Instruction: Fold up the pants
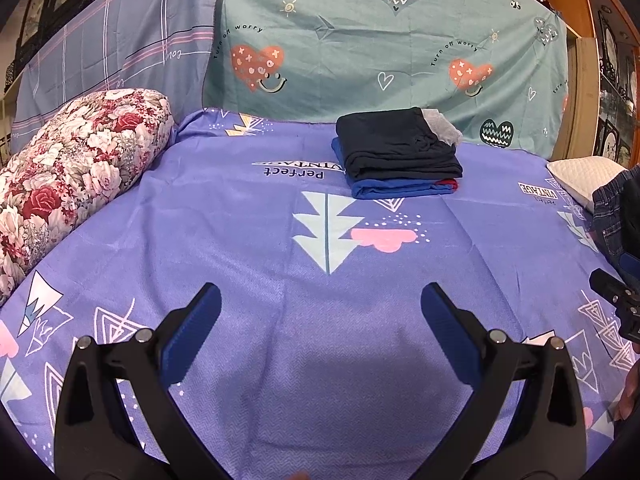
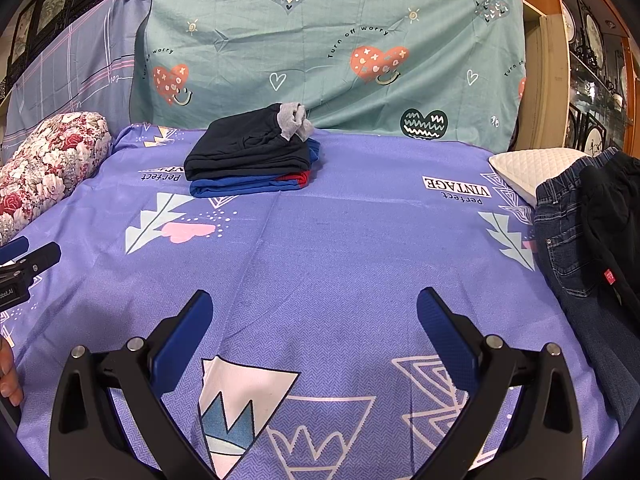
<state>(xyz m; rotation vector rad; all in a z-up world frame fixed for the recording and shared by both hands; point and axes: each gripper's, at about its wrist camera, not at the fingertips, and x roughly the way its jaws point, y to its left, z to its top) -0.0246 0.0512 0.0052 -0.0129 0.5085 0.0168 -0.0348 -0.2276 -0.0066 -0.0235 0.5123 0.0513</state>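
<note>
A pile of unfolded pants lies at the bed's right edge: blue jeans (image 2: 568,232) with black pants (image 2: 612,216) on top; a bit of the jeans shows in the left wrist view (image 1: 608,208). A folded stack, dark pants (image 1: 396,148) over blue pants (image 1: 392,190), sits at the back of the purple sheet (image 1: 240,216), also in the right wrist view (image 2: 248,148). My left gripper (image 1: 320,304) is open and empty above the sheet. My right gripper (image 2: 314,308) is open and empty, left of the jeans.
A floral bolster (image 1: 68,176) lies along the left side. A white quilted pillow (image 2: 532,168) sits at the back right beside the jeans. A teal heart-print cloth (image 1: 380,40) hangs behind the bed. Wooden shelving (image 2: 592,60) stands at far right.
</note>
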